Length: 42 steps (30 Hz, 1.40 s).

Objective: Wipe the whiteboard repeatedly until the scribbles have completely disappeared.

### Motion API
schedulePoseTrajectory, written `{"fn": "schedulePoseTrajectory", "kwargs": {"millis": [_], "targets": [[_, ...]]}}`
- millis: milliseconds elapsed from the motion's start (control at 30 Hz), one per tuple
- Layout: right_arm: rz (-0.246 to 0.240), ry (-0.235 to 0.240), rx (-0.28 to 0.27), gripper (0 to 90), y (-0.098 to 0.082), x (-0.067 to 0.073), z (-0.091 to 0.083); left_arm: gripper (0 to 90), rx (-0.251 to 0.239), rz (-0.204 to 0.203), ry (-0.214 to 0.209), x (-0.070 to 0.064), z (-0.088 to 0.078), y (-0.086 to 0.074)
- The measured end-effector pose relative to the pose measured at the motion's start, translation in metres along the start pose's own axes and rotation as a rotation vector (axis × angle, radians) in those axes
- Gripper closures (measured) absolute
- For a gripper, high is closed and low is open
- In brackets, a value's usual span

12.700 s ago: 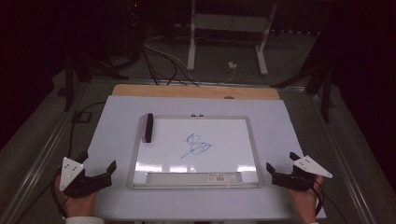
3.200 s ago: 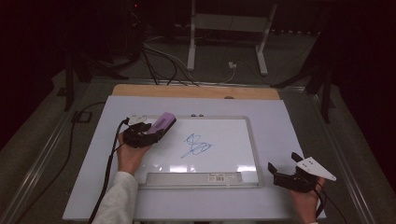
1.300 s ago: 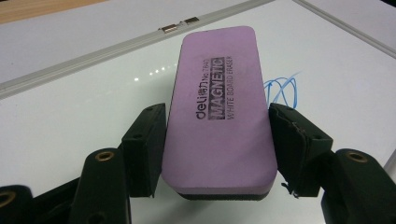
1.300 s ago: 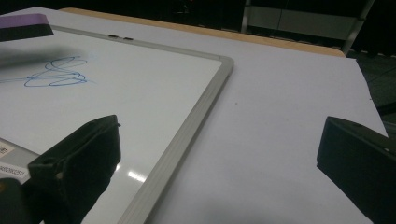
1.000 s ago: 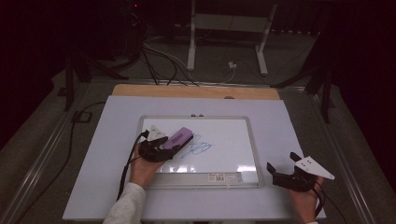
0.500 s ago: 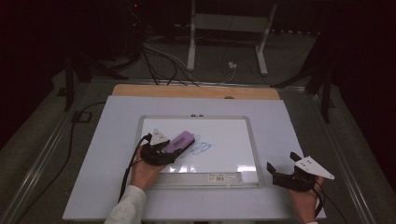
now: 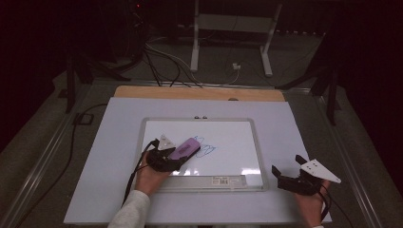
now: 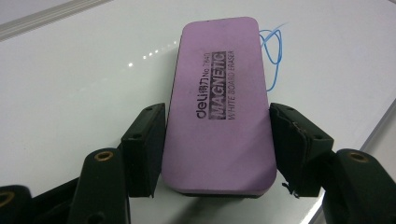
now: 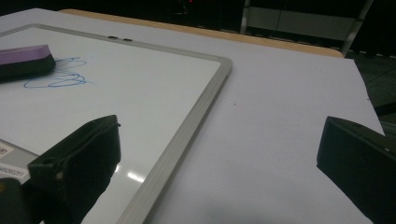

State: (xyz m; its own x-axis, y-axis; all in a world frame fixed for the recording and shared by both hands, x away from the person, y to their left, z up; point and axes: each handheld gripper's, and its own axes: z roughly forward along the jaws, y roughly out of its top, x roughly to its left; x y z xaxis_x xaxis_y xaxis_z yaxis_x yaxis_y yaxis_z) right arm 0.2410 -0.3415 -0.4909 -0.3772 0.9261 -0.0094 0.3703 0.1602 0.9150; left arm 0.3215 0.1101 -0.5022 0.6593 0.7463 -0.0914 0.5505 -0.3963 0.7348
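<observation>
Whiteboard [image 7: 228, 142] on pale table, left hand-held gripper [image 7: 173, 156] clamping purple eraser [image 8: 219, 102] (flat on board), right hand-held gripper [image 7: 285, 178] resting, jaws apart.

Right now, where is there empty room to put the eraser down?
The white table cover is bare left of the whiteboard, and also between the board's top edge and the wooden strip. The board's right half is blank. It is crowded near the blue scribble and the right gripper.

White table [image 7: 104, 156] carries a framed whiteboard [image 7: 247, 137], seemingly flat
</observation>
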Motion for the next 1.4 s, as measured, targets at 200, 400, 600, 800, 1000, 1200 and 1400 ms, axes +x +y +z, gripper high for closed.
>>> {"fn": "schedulePoseTrajectory", "kwargs": {"millis": [200, 400, 600, 800, 1000, 1200, 1400], "targets": [[-0.007, 0.003, 0.004, 0.1, 0.000, 0.001, 0.001, 24.8, 0.020, -0.005, -0.002, -0.001, 0.005, 0.001], [-0.006, 0.004, 0.004, 0.1, 0.000, 0.001, 0.001, 21.2, 0.015, 0.013, 0.007, -0.008, 0.015, 0.014], [-0.003, 0.006, 0.005, 0.1, 0.000, 0.001, 0.001, 27.3, 0.022, 0.017, 0.009, -0.010, 0.025, 0.021], [-0.005, 0.008, 0.005, 0.1, 0.000, 0.001, 0.001, 41.1, 0.042, 0.017, 0.012, -0.009, 0.028, 0.021], [-0.006, 0.009, 0.007, 0.1, 0.000, 0.001, 0.002, 41.6, 0.056, 0.021, 0.029, -0.007, 0.026, 0.021], [-0.005, 0.009, 0.007, 0.1, -0.001, 0.001, 0.002, 41.7, 0.066, -0.003, 0.089, 0.007, 0.018, 0.018], [-0.007, 0.010, 0.010, 0.1, -0.001, 0.001, 0.002, 41.8, 0.061, -0.052, 0.108, 0.019, 0.011, 0.012]]}}
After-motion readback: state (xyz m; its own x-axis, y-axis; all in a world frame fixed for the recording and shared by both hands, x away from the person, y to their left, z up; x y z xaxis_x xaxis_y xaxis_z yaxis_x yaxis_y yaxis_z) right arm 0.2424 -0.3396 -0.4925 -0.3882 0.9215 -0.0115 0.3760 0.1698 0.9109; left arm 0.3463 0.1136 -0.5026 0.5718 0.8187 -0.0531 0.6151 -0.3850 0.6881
